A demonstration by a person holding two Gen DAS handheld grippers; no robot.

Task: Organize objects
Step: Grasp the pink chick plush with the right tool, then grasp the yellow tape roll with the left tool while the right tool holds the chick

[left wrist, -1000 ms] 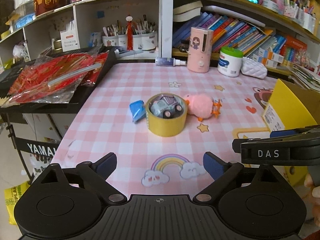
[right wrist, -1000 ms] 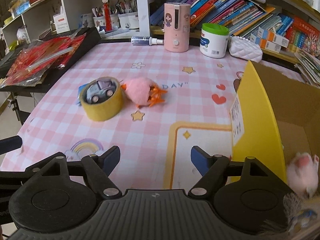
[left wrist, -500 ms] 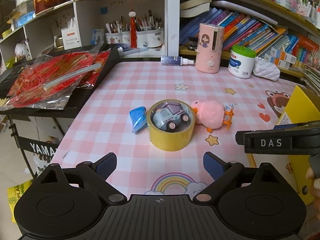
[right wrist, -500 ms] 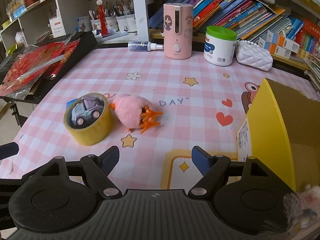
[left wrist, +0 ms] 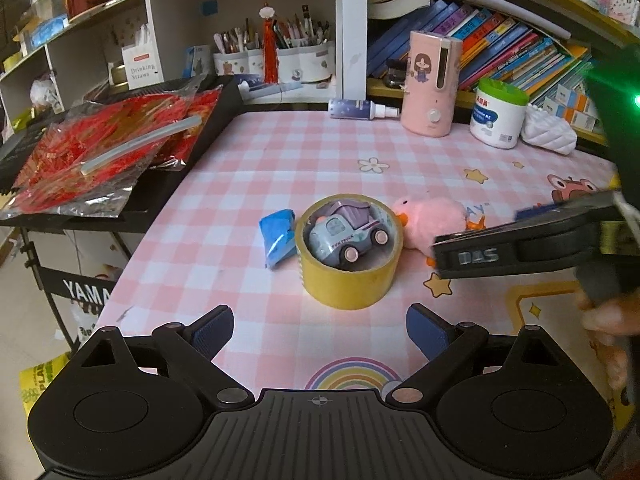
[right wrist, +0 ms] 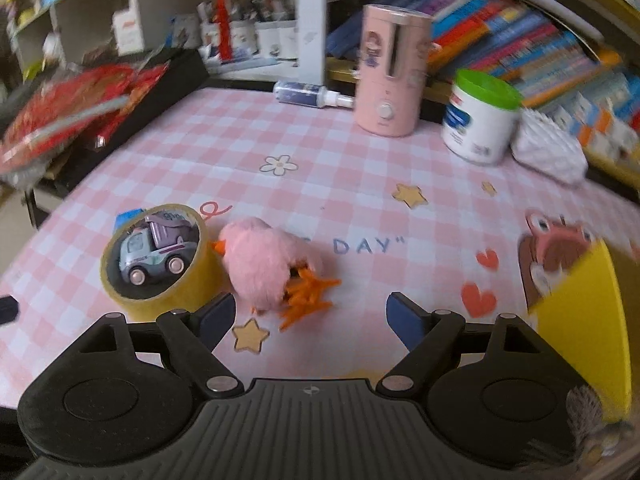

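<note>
A yellow tape roll (left wrist: 349, 252) (right wrist: 156, 260) lies flat on the pink checked table with a small toy truck (left wrist: 347, 232) (right wrist: 158, 250) inside it. A pink plush chick (left wrist: 434, 220) (right wrist: 266, 262) with orange feet lies right of the roll, touching it. A blue packet (left wrist: 278, 236) lies on the roll's left. My left gripper (left wrist: 320, 330) is open just in front of the roll, nothing between its fingers. My right gripper (right wrist: 308, 314) hangs close before the chick with its jaws opening and empty. In the left wrist view the right gripper's finger (left wrist: 516, 246) crosses in from the right.
A yellow cardboard box (right wrist: 588, 312) stands open at the right. At the table's back are a pink dispenser (right wrist: 390, 72), a green-lidded jar (right wrist: 480, 120), a spray bottle (left wrist: 362, 108) and a white pouch (left wrist: 550, 134). Red foil packs (left wrist: 100, 152) lie on a black stand at left.
Both grippers have come closer to the tape roll and chick. The right gripper swung left away from the yellow box, which has slid to the frame's edge, and its jaws stand slightly wider.
</note>
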